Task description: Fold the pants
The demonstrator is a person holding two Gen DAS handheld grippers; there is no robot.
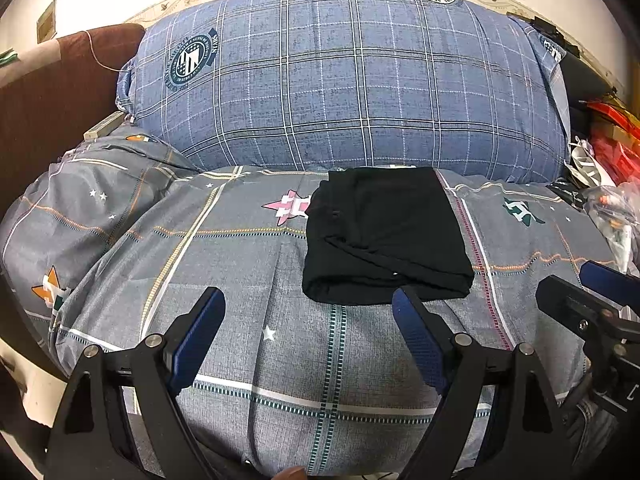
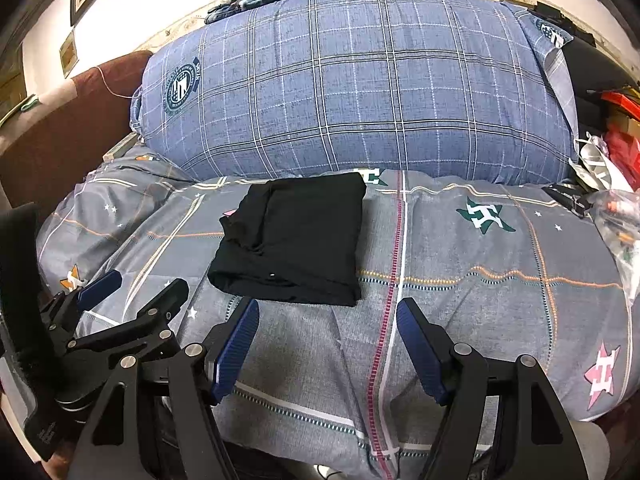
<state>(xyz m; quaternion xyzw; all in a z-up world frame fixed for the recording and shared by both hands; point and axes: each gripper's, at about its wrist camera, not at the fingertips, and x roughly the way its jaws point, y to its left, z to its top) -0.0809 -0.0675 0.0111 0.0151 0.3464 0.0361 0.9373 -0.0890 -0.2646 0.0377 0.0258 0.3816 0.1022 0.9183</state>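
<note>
Black pants (image 1: 384, 236) lie folded into a compact rectangle on the grey patterned bedspread (image 1: 240, 320); they also show in the right wrist view (image 2: 296, 240). My left gripper (image 1: 308, 300) is open and empty, a little in front of the pants' near edge and to its left. My right gripper (image 2: 328, 312) is open and empty, just in front of the pants' near right corner. In the left wrist view the right gripper (image 1: 576, 280) shows at the right edge. In the right wrist view the left gripper (image 2: 136, 280) shows at the left.
A big blue plaid pillow (image 1: 352, 80) stands behind the pants. A brown headboard (image 1: 52, 92) is at the left. Red items and plastic bags (image 1: 608, 168) clutter the right side. The bedspread (image 2: 500, 280) stretches to the right.
</note>
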